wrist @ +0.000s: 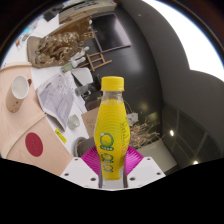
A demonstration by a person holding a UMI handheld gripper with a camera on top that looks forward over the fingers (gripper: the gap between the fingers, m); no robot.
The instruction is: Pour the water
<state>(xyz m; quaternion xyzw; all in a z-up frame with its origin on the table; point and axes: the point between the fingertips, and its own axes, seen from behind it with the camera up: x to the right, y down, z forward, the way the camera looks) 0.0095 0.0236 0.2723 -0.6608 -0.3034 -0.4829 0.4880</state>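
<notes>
A clear bottle (111, 128) of yellow drink with a yellow cap and a green-printed label stands upright between my fingers. My gripper (111, 160) is shut on the bottle's lower body, and both pink pads (91, 160) press on its sides. The bottle hangs high over the table. A white paper cup (18, 90) stands far below on the round light table (25, 115). The bottle's base is hidden between the fingers.
On the table lie a red disc (34, 144), printed papers (58, 97) and a small white lid (75, 122). A wooden rack of pale sticks (58, 45) sits behind. Dark floor (150, 60) stretches beyond the bottle.
</notes>
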